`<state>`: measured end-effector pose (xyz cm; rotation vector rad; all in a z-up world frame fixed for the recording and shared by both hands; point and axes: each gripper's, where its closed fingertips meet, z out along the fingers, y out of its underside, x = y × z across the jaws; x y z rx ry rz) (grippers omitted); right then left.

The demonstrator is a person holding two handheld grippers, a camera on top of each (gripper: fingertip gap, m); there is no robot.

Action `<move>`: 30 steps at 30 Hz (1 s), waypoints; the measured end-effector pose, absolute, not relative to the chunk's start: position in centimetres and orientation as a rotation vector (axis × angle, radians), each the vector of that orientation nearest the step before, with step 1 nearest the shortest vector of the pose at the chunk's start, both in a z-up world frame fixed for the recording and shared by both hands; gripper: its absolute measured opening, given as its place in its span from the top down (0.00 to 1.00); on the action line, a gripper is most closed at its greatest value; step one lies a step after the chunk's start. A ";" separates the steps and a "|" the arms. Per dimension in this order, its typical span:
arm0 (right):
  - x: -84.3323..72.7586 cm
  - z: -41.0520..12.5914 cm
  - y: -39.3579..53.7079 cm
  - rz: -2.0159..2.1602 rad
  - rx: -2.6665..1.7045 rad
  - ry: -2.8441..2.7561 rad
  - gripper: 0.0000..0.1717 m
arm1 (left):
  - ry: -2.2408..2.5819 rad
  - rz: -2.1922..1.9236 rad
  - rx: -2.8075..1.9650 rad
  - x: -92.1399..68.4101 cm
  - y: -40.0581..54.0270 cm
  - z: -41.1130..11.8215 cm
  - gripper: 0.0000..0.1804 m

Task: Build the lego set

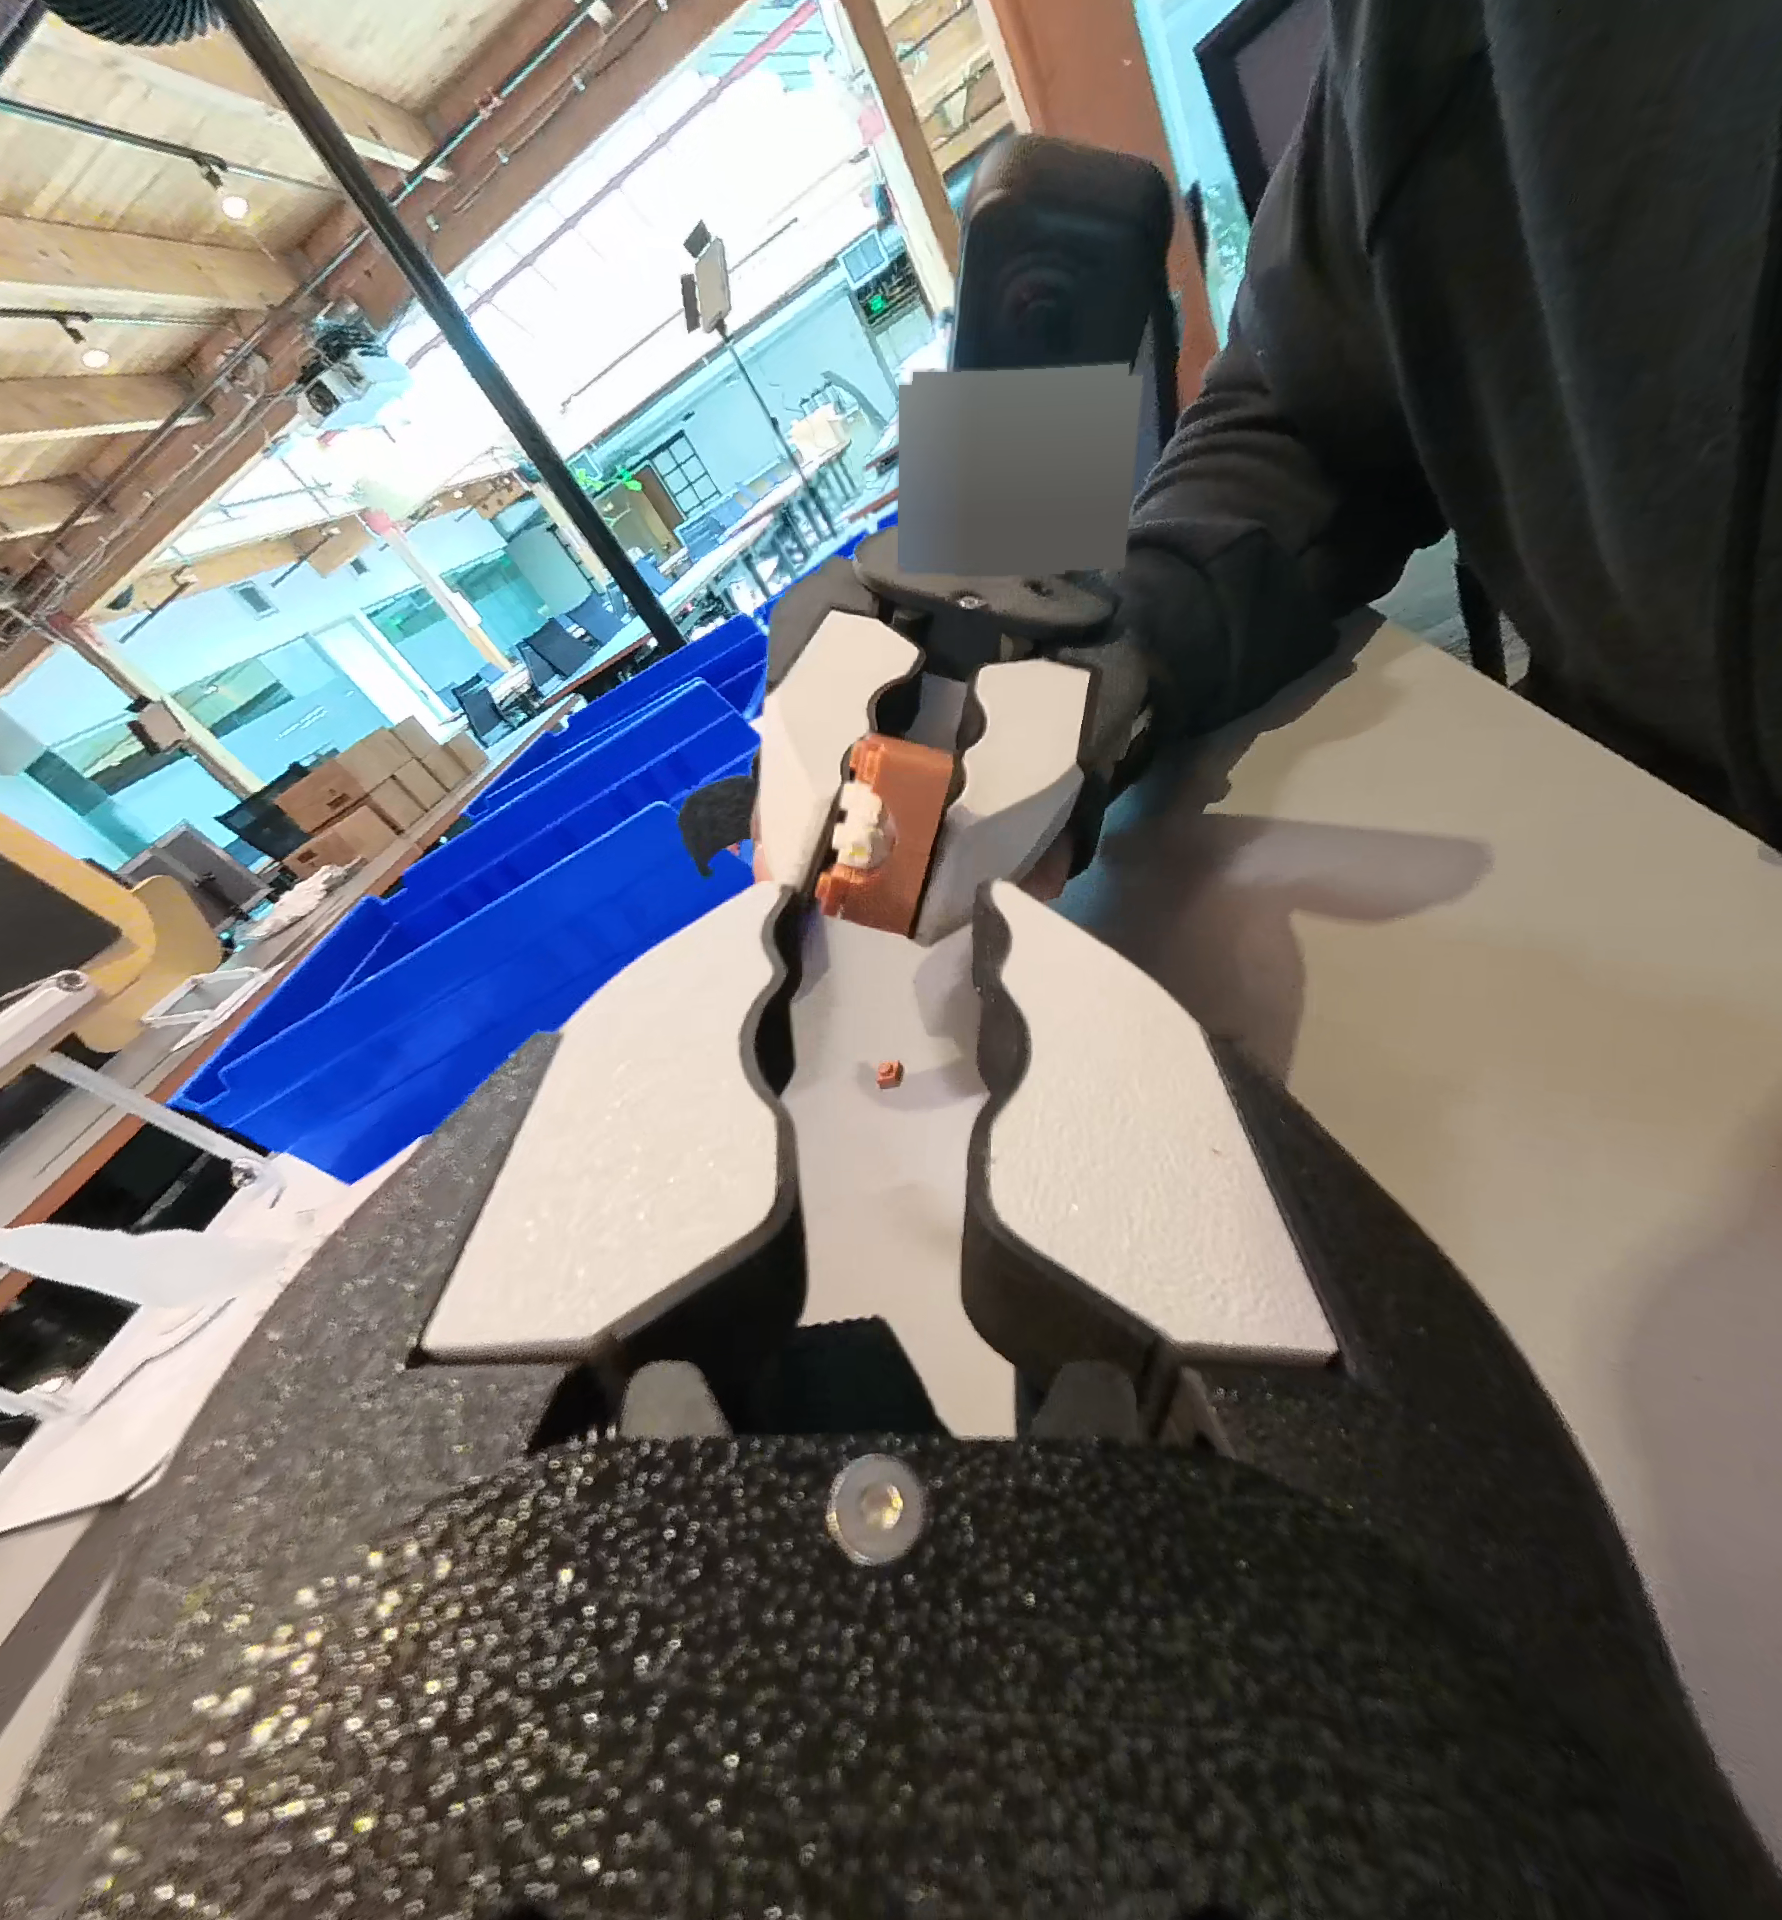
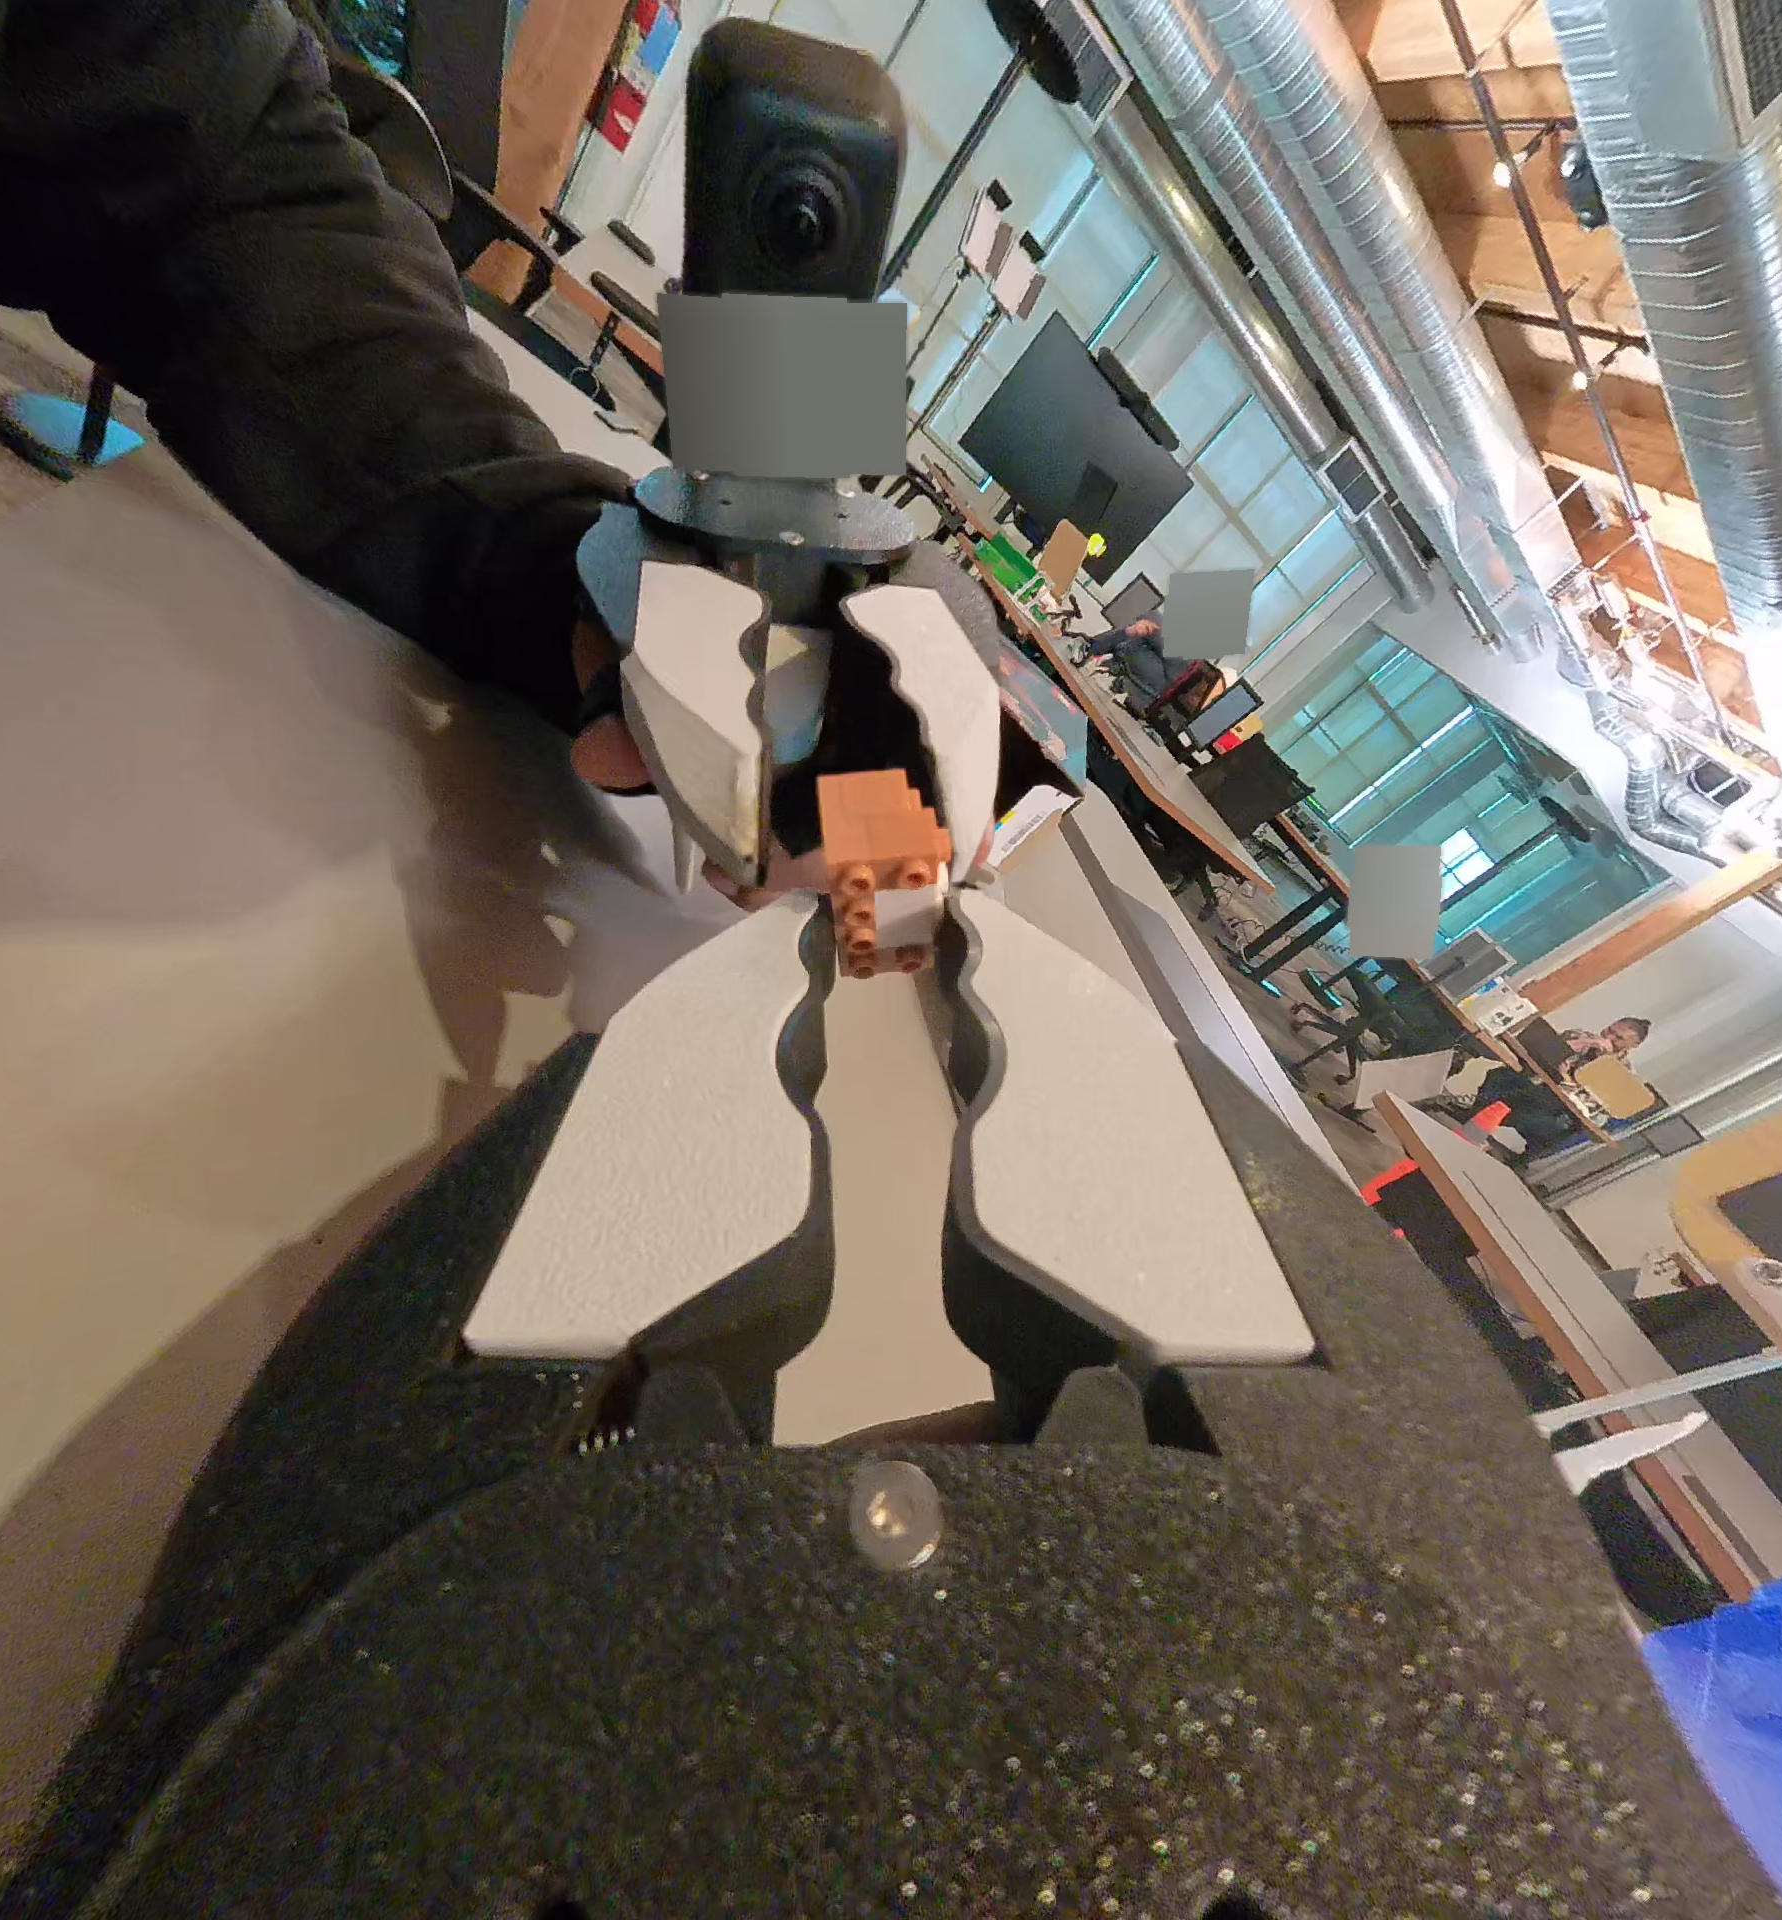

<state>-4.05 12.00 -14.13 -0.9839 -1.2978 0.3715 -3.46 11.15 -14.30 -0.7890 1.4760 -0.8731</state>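
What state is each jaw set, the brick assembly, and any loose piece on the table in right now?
Left gripper: jaws open, nothing between them.
Right gripper: jaws shut on the brick assembly.
Brick assembly: orange-brown with white bricks, held off the table.
Small brick: orange-brown, loose on the table, untouched.
Blue bins: standing beside the table.

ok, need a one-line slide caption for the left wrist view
Right hand-held gripper clamps a brown-and-white brick assembly in front of the open left hand-held gripper; one loose brown stud lies on the table.
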 end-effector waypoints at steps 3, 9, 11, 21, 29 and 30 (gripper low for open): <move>-4.1 -14.1 11.9 0.377 -0.978 -1.295 0.89 | 1.502 -0.827 -0.786 -3.1 11.0 -14.8 0.82; -4.2 -14.0 11.8 0.374 -0.968 -1.290 0.89 | 1.493 -0.801 -0.791 -3.0 11.1 -14.8 0.85; -4.2 -14.1 11.7 0.374 -0.964 -1.295 0.89 | 1.496 -0.808 -0.795 -3.0 11.1 -14.8 0.85; -4.3 -14.3 11.7 0.381 -0.974 -1.316 0.89 | 1.527 -0.746 -0.776 -3.0 11.1 -15.0 0.86; -4.5 -14.6 11.8 0.393 -0.996 -1.322 0.89 | 1.579 -0.668 -0.752 -3.2 11.3 -15.4 0.87; -4.5 -14.6 11.8 0.391 -0.996 -1.323 0.89 | 1.584 -0.630 -0.737 -3.2 11.4 -15.4 0.87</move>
